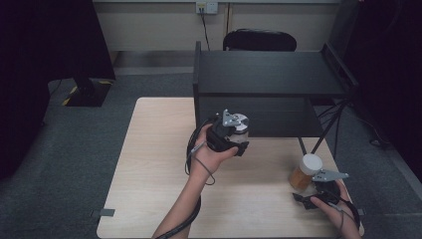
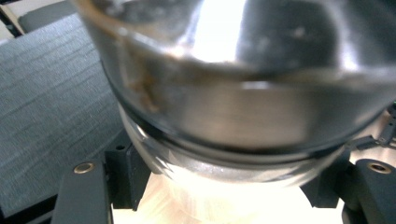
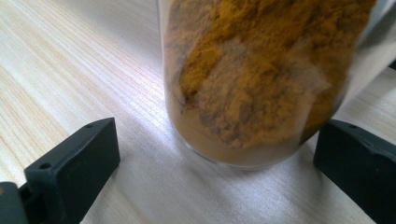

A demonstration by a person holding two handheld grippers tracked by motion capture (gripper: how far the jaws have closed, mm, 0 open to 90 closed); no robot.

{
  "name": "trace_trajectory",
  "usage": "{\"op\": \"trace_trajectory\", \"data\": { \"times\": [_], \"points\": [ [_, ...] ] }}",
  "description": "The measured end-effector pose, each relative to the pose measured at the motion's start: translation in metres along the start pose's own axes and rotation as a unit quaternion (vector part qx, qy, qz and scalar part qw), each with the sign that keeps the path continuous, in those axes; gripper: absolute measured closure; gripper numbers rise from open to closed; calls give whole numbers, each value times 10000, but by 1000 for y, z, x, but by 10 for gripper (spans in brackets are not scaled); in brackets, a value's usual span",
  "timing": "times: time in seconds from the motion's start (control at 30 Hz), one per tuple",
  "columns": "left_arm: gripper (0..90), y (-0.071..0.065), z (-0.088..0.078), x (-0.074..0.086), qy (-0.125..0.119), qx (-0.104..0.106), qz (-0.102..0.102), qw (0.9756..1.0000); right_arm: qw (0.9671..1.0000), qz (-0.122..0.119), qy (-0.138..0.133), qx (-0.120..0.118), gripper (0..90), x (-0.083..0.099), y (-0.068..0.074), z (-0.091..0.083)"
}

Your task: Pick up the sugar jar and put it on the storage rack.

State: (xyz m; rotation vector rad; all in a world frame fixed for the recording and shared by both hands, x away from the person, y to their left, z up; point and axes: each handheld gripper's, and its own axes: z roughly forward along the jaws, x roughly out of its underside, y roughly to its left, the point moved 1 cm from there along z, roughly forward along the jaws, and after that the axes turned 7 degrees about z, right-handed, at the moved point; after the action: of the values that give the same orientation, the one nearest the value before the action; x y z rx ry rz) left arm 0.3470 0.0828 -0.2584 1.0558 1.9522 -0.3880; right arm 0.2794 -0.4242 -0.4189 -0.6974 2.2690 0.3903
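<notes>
Jar of orange-brown powder [image 3: 254,79] stands upright on the pale wood-grain surface [image 1: 159,164], directly ahead of the right tool [image 1: 318,191] and centred between its two black jaws. Jaws are spread, one to each side of the glass base, with a visible gap to the wall on the left and a narrower one on the right; nothing is gripped. In the high view the same jar [image 1: 302,178] carries a white round lid and sits near the front right edge, just beyond the right hand [image 1: 334,209]. Its long axis is vertical, so a sideways closure across the cylinder is the likely next requirement, and the right hand is plainly the nearer one.

Powder is coarse and clumped, mustard-yellow above, duller brown below; the wall is clear and smooth.

Farther in, the left tool [image 1: 233,133] is held above mid-surface, clamped on a second jar [image 2: 233,116] of clear glass with a shiny metal lid [image 1: 241,121]. The left gripper view shows the rounded glass pressed between both black jaws, tilted toward the camera.

Beyond stands a black shelf unit [image 1: 268,74], then a dark chair [image 1: 260,41] and grey carpet.
</notes>
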Motion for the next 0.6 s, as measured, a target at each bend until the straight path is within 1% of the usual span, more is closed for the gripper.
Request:
{"op": "trace_trajectory", "data": {
  "times": [0.13,0.17,0.23,0.3,0.43,0.6],
  "points": [
    [307,-1,6,-4,4,-124,-70,9999,10000,0,0,0,0,0,0,0],
    [307,-1,6,-4,4,-124,-70,9999,10000,-1,0,0,0,0,0,0],
    [307,-3,10,-6,44,-207,-65,9998,10000,1,0,0,0,0,0,0],
    [307,-1,12,-6,51,-222,-110,9997,10000,-1,-1,0,0,0,0,0],
    [307,0,16,-7,30,-336,-181,9993,10000,0,0,0,0,0,0,0],
    [307,2,20,-9,77,-369,-215,9991,10000,1,0,-1,0,0,0,0]
  ]
}}
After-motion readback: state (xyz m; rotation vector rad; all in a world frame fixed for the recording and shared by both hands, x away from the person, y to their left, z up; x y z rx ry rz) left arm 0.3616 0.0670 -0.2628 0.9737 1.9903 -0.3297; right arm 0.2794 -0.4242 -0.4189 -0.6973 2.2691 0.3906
